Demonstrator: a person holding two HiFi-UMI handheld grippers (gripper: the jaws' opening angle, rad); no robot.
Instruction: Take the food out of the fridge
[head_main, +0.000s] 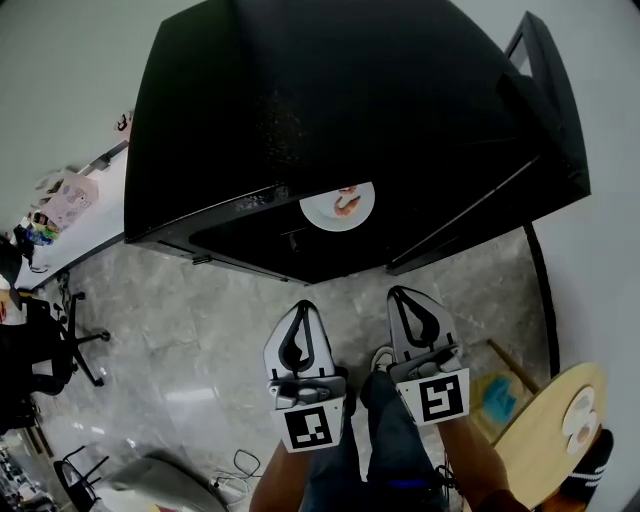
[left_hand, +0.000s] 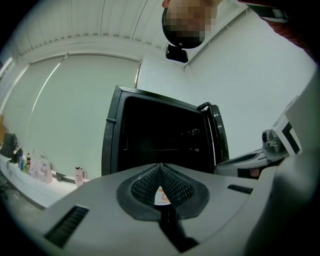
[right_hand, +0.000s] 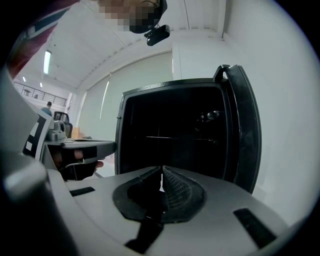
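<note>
The black fridge (head_main: 330, 110) fills the upper part of the head view, its dark inside facing the person and its door (head_main: 545, 110) swung open on the right. Below it lies a grey marbled floor (head_main: 200, 320), and a round wooden table (head_main: 545, 435) shows at the lower right edge. The left gripper (head_main: 302, 306) and right gripper (head_main: 400, 294) hang side by side, low before the fridge opening and apart from it, pointing toward it. Each gripper's own view shows its jaws closed tip to tip with nothing held between them. A white plate (head_main: 325, 216) sits inside the fridge near the front edge, just ahead of the two grippers. On it lies the food (head_main: 347, 203), a small orange-pink piece; what kind cannot be told.
</note>
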